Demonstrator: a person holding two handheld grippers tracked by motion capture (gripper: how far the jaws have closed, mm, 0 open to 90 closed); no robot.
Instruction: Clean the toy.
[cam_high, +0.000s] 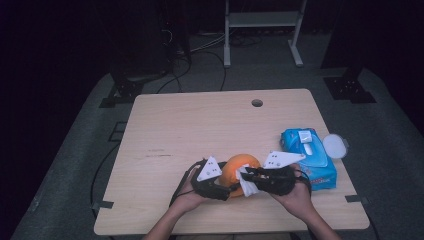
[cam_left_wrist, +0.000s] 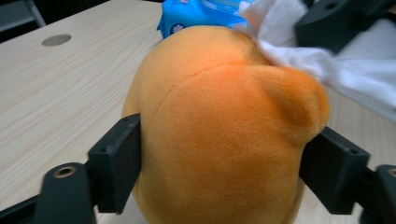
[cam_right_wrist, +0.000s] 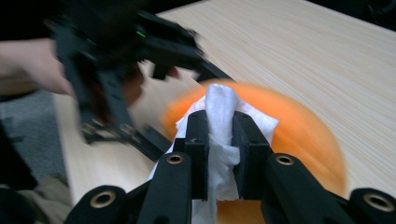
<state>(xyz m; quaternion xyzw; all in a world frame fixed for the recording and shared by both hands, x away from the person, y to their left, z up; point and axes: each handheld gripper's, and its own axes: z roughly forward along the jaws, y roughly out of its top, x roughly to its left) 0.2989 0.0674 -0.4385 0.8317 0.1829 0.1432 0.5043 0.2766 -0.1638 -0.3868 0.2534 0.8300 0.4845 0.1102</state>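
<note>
Orange plush toy (cam_left_wrist: 219, 135) is sitting clamped in the left gripper (cam_left_wrist: 219, 177), while the right gripper (cam_right_wrist: 219, 135) is pinching a white wipe (cam_right_wrist: 219, 112) against it.

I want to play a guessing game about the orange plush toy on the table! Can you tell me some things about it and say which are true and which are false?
1. The left gripper squeezes the orange plush toy. True.
2. The right gripper holds a white wipe. True.
3. The wipe is far from the toy. False: it touches the toy.
4. The blue wipe pack lies at the table's left edge. False: it lies at the right, near the right gripper.
5. The pack's lid is shut. False: it is flipped open.
</note>
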